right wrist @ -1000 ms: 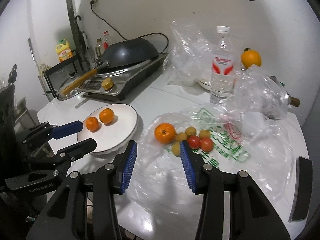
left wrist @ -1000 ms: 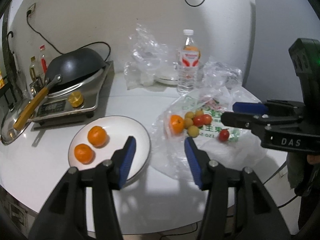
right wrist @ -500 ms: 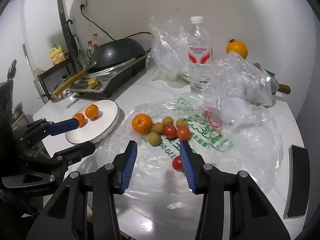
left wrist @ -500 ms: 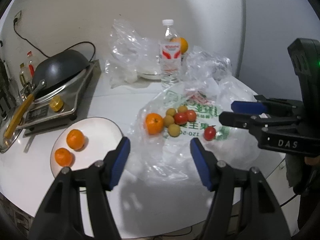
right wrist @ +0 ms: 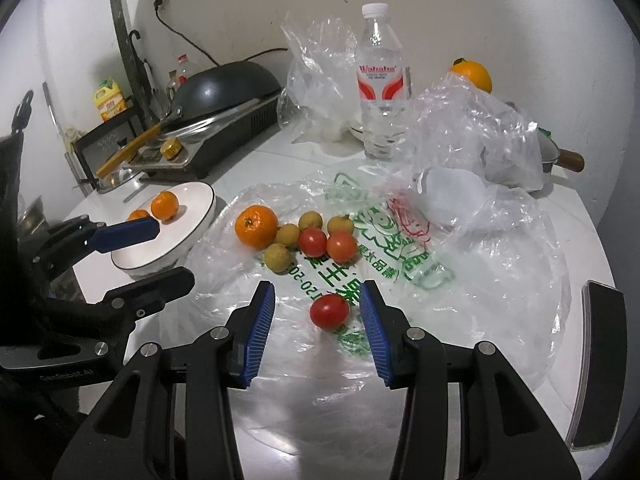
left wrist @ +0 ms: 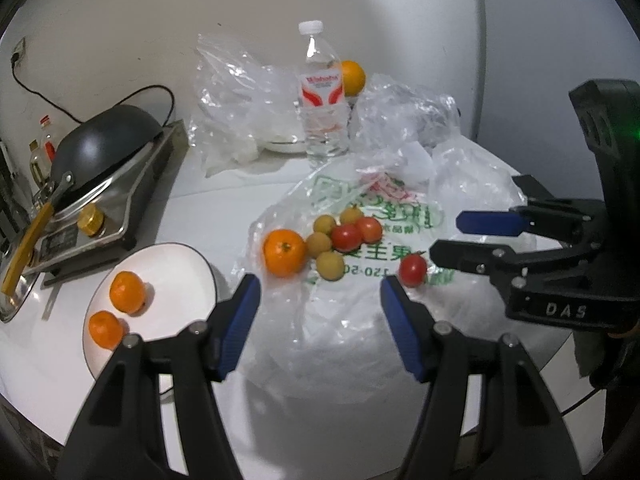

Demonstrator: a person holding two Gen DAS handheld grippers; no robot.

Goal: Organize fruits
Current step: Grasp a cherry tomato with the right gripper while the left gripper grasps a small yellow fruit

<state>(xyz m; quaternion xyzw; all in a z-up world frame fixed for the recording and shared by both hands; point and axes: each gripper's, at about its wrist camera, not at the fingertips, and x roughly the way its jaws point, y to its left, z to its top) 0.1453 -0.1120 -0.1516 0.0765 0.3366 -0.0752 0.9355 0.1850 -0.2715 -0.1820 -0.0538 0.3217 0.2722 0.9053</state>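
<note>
A white plate (left wrist: 176, 264) holds two small oranges (left wrist: 127, 292). On a flat plastic bag (left wrist: 360, 320) lie a bigger orange (left wrist: 284, 253), several yellow-brown longans (left wrist: 330, 265), two tomatoes (left wrist: 356, 233) and a lone tomato (left wrist: 413, 269). My left gripper (left wrist: 320, 304) is open and empty, above the bag's near edge. My right gripper (right wrist: 318, 312) is open, its fingertips on either side of the lone tomato (right wrist: 329, 310), not touching it. The plate (right wrist: 200, 216) and the orange (right wrist: 256, 226) show in the right wrist view too.
A stove with a black wok (left wrist: 100, 152) stands at the left. A water bottle (left wrist: 322, 92), crumpled clear bags (left wrist: 240, 100) and another orange (left wrist: 352, 78) stand at the back. A dark flat object (right wrist: 600, 364) lies near the right table edge.
Both grippers have swung right and moved forward over the bag. The right gripper has come down around the lone tomato. Both stay open.
</note>
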